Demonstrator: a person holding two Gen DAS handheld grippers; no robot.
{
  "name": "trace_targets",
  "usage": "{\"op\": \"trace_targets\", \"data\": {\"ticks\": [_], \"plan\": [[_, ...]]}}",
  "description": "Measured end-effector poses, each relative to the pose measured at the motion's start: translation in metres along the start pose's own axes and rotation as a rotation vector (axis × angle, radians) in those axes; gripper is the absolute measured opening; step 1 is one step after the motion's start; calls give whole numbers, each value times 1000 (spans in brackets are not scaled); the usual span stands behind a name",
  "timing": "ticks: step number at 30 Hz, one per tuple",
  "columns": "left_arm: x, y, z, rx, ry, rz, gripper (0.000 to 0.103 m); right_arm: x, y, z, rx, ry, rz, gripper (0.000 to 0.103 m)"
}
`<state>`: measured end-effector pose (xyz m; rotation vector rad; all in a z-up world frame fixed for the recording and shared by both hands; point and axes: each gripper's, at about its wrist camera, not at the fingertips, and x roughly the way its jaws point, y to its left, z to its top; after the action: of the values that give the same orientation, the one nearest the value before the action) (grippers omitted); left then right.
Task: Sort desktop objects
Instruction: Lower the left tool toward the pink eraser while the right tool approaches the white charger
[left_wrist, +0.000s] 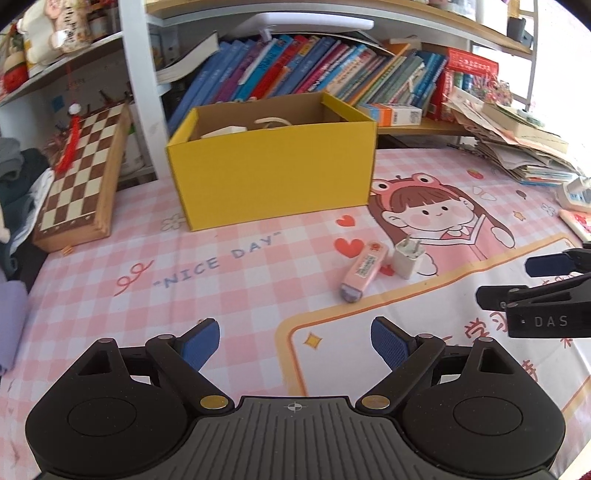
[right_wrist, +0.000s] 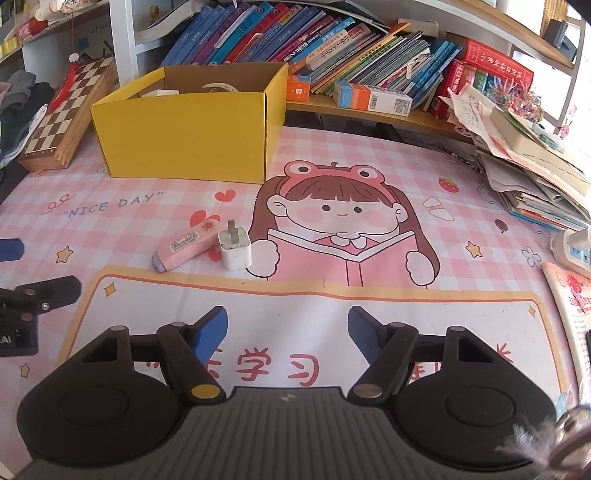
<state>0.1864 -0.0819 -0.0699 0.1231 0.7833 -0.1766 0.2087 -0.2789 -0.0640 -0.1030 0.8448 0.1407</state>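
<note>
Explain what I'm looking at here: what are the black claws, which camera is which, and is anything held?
The claws are two hand-held grippers, each carrying its own camera looking along its fingers. One picture is from the left gripper, the other from the right gripper. Both are open and hold nothing. On the pink cartoon desk mat lie a pink pen-shaped plastic case and a white cube wall charger, side by side. Behind them stands an open yellow cardboard box with some pale items inside.
</note>
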Motion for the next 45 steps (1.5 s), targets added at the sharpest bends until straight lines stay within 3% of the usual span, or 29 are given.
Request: {"op": "trace_targets", "data": {"ticks": [3, 8, 12, 18, 29, 35, 37, 39, 45], "plan": [[8, -6, 3, 12, 5, -2, 89, 6, -2, 2, -12, 8, 20, 69], [24, -14, 8, 19, 46, -27, 78, 15, -1, 6, -39, 18, 69, 69], [38, -24, 11, 85, 56, -37, 73, 23, 1, 11, -57, 21, 99, 64], [47, -32, 15, 117, 65, -29, 71, 36, 2, 21, -73, 20, 131, 58], [48, -23, 12, 79, 90, -28, 71, 61, 9, 32, -103, 42, 184, 52], [51, -20, 14, 61, 99, -16, 71, 71, 10, 35, -123, 51, 199, 33], [52, -20, 16, 61, 98, -18, 71, 72, 7, 36, -120, 54, 204, 14], [55, -22, 17, 67, 95, -22, 71, 72, 4, 37, -116, 57, 210, 8], [69, -29, 23, 92, 88, -42, 71, 74, -3, 38, -107, 65, 226, 7]]}}
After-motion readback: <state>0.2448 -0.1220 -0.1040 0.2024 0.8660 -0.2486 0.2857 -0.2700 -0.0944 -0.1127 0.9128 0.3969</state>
